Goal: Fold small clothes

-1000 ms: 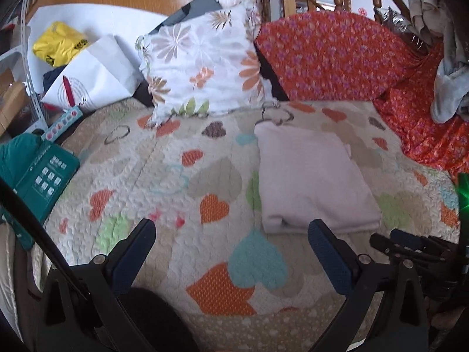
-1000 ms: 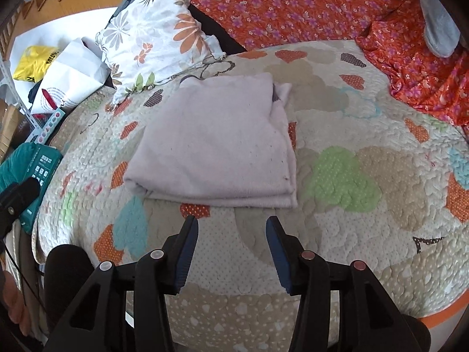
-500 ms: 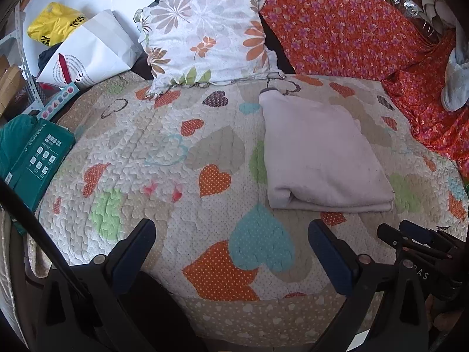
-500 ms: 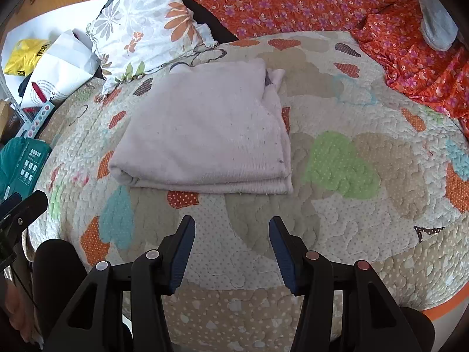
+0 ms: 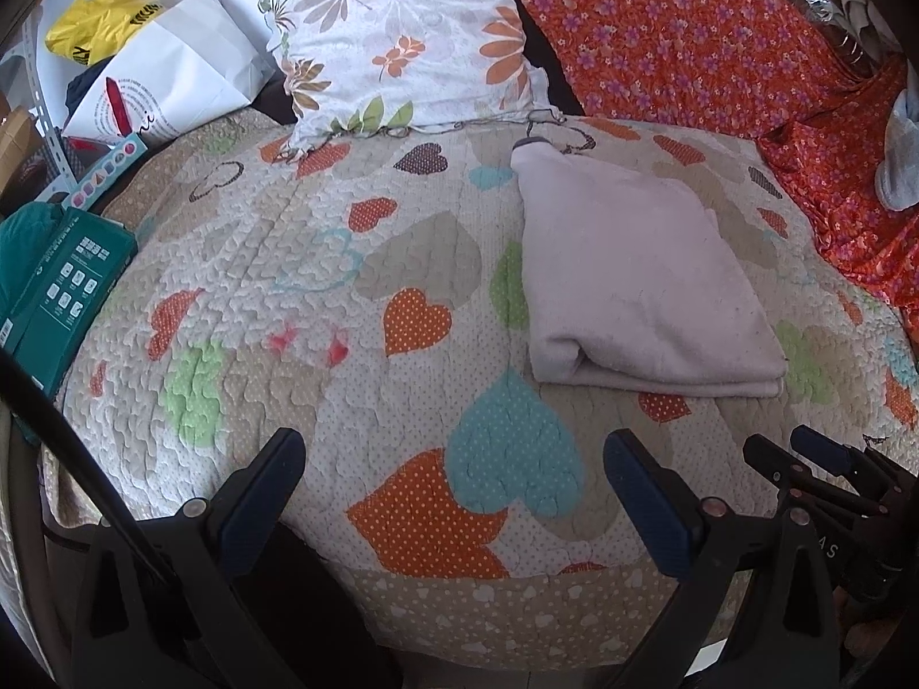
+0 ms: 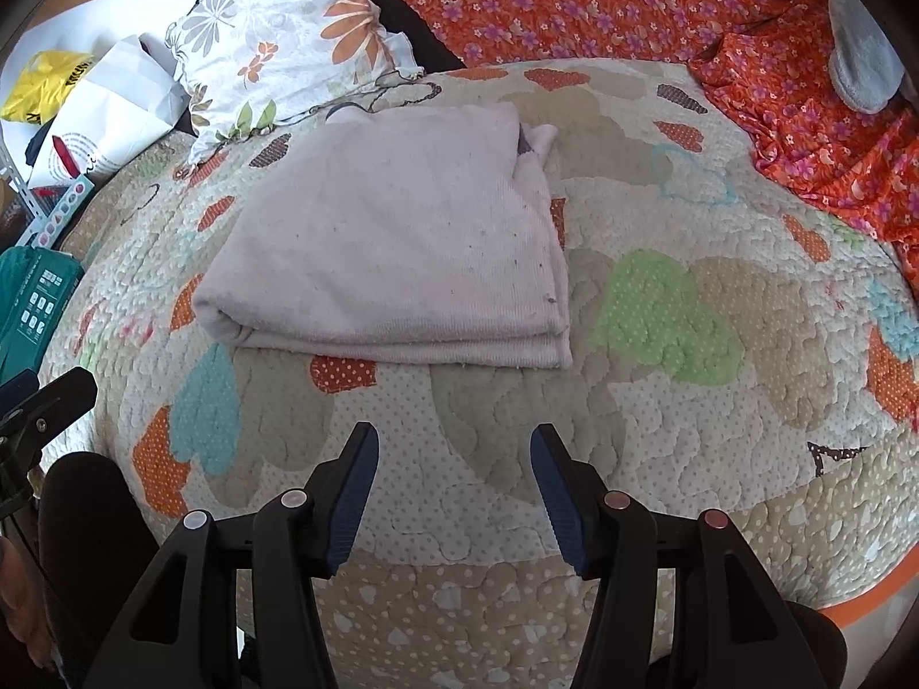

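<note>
1. On the heart-patterned quilt (image 6: 660, 459) lies the pale pink garment (image 6: 390, 241), folded into a flat stack of layers with the rounded fold at its near left corner and the layered edges along its near side; a small flap of cloth pokes out at its far right corner.
2. Only the right wrist view shows that flap and the dark specks on the top layer; only the left wrist view shows the garment (image 5: 637, 270) from its left side, with a grey edge at its far tip.
3. From the right gripper (image 6: 454, 488), the garment sits near, at about 11 o'clock; from the left gripper (image 5: 454, 494) it sits at about 1 o'clock. Neither touches it.
4. Both grippers hover with jaws spread and nothing between them; the left one gapes wider.
5. Beyond the garment, at 12 o'clock, a floral pillow (image 5: 408, 40) leans beside an orange flowered cloth (image 5: 689, 40).
6. At 9 o'clock a teal box (image 5: 57, 298) rests at the quilt's edge, with a white bag (image 5: 172, 80) and a yellow bag (image 5: 97, 23) farther back.
</note>
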A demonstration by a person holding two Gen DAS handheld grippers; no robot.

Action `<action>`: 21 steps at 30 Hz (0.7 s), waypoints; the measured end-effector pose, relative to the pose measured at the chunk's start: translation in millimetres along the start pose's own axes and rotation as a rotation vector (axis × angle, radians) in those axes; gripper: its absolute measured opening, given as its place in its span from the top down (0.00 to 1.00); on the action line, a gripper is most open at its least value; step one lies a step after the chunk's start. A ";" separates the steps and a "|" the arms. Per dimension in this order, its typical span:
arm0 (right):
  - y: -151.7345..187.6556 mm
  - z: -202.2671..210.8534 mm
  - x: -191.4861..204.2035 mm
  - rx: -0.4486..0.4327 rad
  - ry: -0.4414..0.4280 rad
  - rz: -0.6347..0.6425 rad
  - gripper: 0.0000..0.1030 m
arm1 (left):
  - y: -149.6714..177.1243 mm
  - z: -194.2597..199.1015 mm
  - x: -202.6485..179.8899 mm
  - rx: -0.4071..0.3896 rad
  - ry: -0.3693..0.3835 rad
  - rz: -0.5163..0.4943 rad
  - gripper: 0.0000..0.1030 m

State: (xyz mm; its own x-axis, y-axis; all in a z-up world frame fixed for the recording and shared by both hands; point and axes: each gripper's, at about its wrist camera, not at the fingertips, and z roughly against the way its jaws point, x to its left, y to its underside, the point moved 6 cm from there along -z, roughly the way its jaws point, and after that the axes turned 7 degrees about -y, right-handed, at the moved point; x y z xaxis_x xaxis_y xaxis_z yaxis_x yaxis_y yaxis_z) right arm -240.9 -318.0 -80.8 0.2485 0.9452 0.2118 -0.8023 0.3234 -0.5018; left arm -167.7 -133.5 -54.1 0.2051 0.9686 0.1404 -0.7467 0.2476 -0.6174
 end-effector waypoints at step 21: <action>8.6 -6.1 3.7 0.018 0.020 0.008 0.39 | 9.3 -15.4 2.5 0.068 0.005 0.014 0.00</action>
State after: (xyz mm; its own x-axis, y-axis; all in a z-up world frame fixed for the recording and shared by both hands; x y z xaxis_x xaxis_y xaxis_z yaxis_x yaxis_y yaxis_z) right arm -243.6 -311.5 -89.5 0.2532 0.9484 0.1907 -0.8138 0.3154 -0.4881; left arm -164.4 -129.1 -71.4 0.1976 0.9718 0.1285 -0.7908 0.2355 -0.5649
